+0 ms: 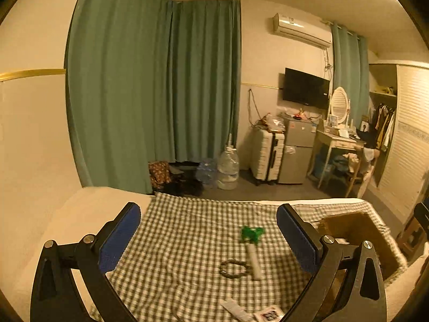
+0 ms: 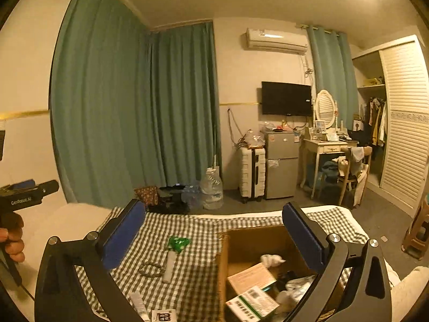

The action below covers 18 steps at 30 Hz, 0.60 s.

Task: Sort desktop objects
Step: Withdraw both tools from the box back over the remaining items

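Observation:
A green-and-white checked cloth [image 1: 187, 241] covers the bed. On it lie a white stick with a green top [image 1: 252, 244], a dark ring-shaped band [image 1: 233, 268], a white tube [image 1: 236, 308] and a small card with a QR code [image 1: 269, 315]. They also show in the right wrist view: stick [image 2: 173, 255], band [image 2: 150, 269], tube [image 2: 138, 302], card [image 2: 163, 316]. A cardboard box [image 2: 222, 268] at the right holds boxes, paper and packets. My left gripper [image 1: 208, 237] is open and empty above the cloth. My right gripper [image 2: 214, 234] is open and empty above the box's left edge.
The box shows at the right edge of the left wrist view [image 1: 356, 230]. The other handheld gripper [image 2: 24, 196] and a hand show at the far left. Beyond the bed are green curtains [image 1: 150, 86], water bottles [image 1: 228, 169], a suitcase [image 1: 266, 158], a fridge and a dressing table.

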{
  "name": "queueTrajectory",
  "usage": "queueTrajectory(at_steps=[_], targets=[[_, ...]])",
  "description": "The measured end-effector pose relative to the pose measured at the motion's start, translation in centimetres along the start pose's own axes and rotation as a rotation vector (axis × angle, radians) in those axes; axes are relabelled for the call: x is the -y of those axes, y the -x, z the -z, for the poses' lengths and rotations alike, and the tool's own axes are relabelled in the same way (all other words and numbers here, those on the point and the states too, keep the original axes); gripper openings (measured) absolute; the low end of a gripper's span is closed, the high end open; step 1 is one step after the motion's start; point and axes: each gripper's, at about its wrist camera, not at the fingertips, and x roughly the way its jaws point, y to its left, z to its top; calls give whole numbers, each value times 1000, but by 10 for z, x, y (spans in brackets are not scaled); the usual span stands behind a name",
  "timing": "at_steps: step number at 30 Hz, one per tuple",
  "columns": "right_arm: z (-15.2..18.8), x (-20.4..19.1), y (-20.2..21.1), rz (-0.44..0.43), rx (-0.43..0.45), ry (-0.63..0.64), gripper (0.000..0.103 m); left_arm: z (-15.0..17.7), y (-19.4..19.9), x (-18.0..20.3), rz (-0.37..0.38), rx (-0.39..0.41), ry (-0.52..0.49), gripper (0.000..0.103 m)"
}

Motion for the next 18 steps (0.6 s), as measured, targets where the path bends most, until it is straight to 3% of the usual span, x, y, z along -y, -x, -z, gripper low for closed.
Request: queueTrajectory(at_steps=[6, 13, 18], targets=[[28, -51, -36, -51, -96, 157, 103, 31, -46, -18, -11, -80, 7, 103], [71, -71, -88, -119, -224, 140, 103, 58, -93, -13, -23, -180, -22, 103], [104, -82, -120, -135, -286, 202, 103, 78, -126, -3, -25, -247, -79, 103]])
